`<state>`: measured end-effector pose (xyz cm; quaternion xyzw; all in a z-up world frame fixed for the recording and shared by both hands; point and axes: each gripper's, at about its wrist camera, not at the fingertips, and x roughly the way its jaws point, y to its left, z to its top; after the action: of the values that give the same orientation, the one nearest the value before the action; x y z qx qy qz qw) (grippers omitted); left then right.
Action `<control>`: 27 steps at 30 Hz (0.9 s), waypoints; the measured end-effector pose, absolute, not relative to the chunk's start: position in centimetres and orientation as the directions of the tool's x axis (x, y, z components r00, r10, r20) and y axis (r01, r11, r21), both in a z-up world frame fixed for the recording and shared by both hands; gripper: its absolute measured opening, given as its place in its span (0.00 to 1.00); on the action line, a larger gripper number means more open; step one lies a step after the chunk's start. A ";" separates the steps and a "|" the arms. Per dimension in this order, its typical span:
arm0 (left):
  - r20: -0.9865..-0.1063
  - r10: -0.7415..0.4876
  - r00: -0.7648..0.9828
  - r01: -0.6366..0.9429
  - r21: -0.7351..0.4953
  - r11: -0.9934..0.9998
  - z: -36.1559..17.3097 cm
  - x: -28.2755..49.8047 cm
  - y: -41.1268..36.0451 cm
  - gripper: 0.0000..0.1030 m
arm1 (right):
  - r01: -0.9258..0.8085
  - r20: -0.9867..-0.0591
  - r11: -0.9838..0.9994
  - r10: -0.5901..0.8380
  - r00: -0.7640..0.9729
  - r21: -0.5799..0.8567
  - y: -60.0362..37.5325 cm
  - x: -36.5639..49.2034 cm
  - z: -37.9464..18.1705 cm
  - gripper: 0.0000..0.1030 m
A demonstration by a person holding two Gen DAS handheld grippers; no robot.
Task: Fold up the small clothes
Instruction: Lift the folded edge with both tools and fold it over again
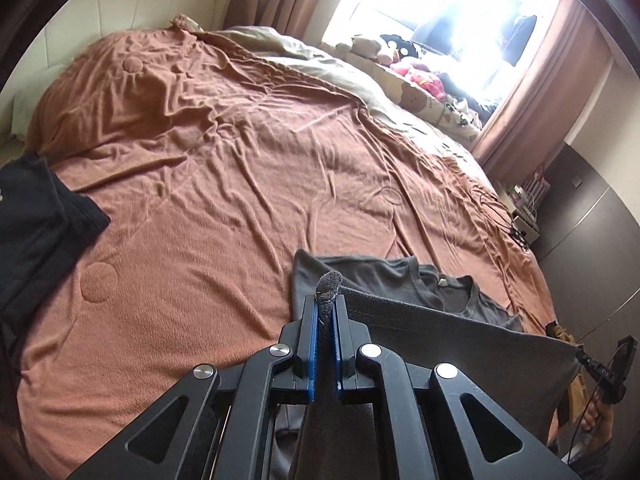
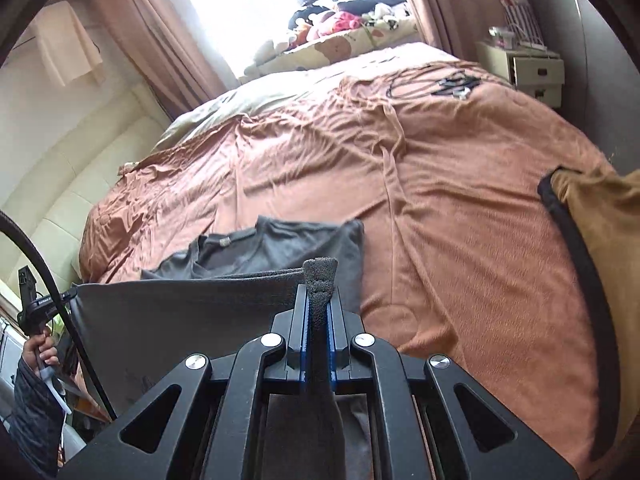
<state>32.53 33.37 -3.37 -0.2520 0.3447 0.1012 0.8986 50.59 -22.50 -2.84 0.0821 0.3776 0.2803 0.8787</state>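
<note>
A grey t-shirt [image 1: 432, 284] lies on the orange bedspread [image 1: 224, 168], collar end flat, hem end lifted. My left gripper [image 1: 327, 300] is shut on one hem corner, a tuft of cloth poking out between the blue pads. My right gripper [image 2: 319, 292] is shut on the other hem corner. The hem is stretched taut between them above the bed, over the flat part of the grey t-shirt [image 2: 276, 248]. The right gripper shows at the right edge of the left wrist view [image 1: 616, 368], the left gripper at the left edge of the right wrist view [image 2: 32, 304].
A folded black garment [image 1: 36, 224] lies at the bed's left side. A tan cloth with black trim [image 2: 600, 240] lies at the right. Cables [image 2: 452, 84] sit on the far bedspread. Stuffed toys [image 1: 404, 60] crowd the windowsill. A nightstand [image 2: 532, 68] stands beyond.
</note>
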 end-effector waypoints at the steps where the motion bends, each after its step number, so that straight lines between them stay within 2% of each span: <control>1: -0.667 0.013 0.745 -0.352 -0.377 0.857 -2.8 33.0 33.3 0.06 | -0.433 -0.614 0.831 0.551 0.565 0.348 -22.4 50.6 -2.4 0.03; 14: -0.642 0.066 0.764 -0.363 -0.343 0.866 -0.4 38.5 34.3 0.06 | -0.423 -0.597 0.856 0.513 0.616 0.298 -19.9 53.9 -0.2 0.03; 27: -0.747 0.059 0.662 -0.405 -0.291 0.867 -6.8 46.6 35.6 0.06 | -0.360 -0.693 0.893 0.440 0.572 0.270 -16.1 61.8 -3.9 0.03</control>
<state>46.57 35.64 -6.78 -0.2223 0.3897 0.1313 0.8840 61.80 -16.07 -3.94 0.0495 0.4039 0.2259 0.8851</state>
